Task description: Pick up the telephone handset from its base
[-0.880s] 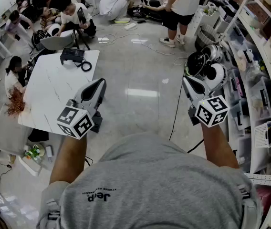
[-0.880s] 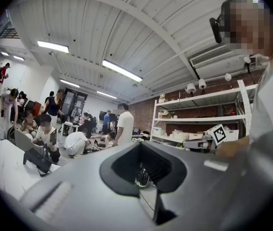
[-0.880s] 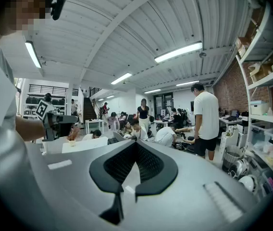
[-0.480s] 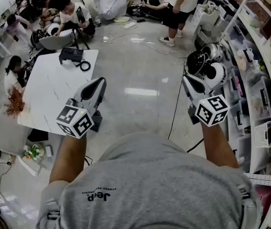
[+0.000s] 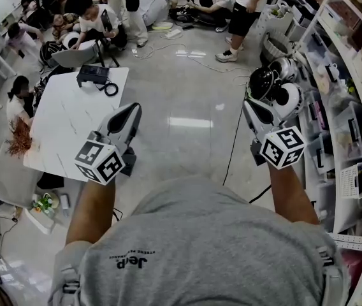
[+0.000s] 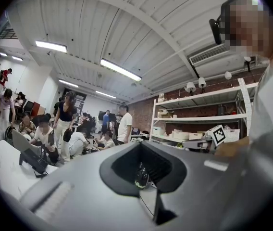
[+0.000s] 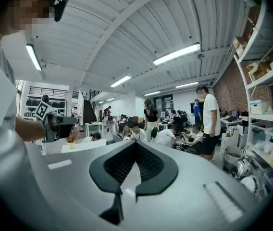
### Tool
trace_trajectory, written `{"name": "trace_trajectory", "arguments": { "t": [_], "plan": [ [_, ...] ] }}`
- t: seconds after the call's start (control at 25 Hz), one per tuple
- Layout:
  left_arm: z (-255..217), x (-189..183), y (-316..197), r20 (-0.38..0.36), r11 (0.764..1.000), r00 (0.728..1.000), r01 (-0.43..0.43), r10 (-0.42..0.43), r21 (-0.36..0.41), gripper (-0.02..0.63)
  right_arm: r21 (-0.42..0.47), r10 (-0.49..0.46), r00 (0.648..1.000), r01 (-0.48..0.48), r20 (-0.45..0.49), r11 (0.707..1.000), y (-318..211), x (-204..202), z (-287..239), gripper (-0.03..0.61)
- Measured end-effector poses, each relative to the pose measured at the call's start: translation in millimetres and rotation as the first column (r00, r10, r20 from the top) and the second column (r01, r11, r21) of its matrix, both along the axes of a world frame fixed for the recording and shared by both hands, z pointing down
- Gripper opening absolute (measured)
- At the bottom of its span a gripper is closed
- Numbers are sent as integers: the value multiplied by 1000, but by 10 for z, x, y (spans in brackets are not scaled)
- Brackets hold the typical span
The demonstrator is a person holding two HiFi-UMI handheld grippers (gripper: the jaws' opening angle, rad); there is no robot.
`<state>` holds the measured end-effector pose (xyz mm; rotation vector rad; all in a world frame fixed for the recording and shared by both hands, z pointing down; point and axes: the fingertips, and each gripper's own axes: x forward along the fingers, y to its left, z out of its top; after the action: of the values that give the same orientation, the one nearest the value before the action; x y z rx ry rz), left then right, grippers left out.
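The black telephone (image 5: 93,76) stands at the far end of a white table (image 5: 60,132), its coiled cord (image 5: 111,88) beside it on the right; the handset lies on the base. In the left gripper view the telephone (image 6: 31,159) shows small at the left. My left gripper (image 5: 133,109) hovers level beside the table's right edge, well short of the phone, jaws together and empty (image 6: 141,146). My right gripper (image 5: 250,104) is held over the floor far to the right, shut with nothing in it (image 7: 135,146).
Shelving (image 5: 353,107) with bins runs along the right, and round helmet-like things (image 5: 276,85) sit at its foot. A cable (image 5: 235,145) trails over the glossy floor. Several people (image 5: 149,2) sit and stand at the back. A reddish plant (image 5: 20,139) lies at the table's left edge.
Both grippers have kept still. People at the back have walked about, and the view has tipped slightly.
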<state>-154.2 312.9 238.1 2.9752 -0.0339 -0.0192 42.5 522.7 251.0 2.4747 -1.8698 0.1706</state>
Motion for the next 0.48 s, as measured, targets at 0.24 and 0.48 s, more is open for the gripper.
{"name": "trace_trajectory", "arguments": {
  "t": [0.24,0.48],
  "plan": [
    [-56,144,175,2,999,1000,29,-29,14,58,45,-63,998,62,18,997,145,148,-88,91],
    [-83,372,490,-6,998,998,63,-63,12,58,45,-141,990,140,21,989,352,367,-115,342]
  ]
}}
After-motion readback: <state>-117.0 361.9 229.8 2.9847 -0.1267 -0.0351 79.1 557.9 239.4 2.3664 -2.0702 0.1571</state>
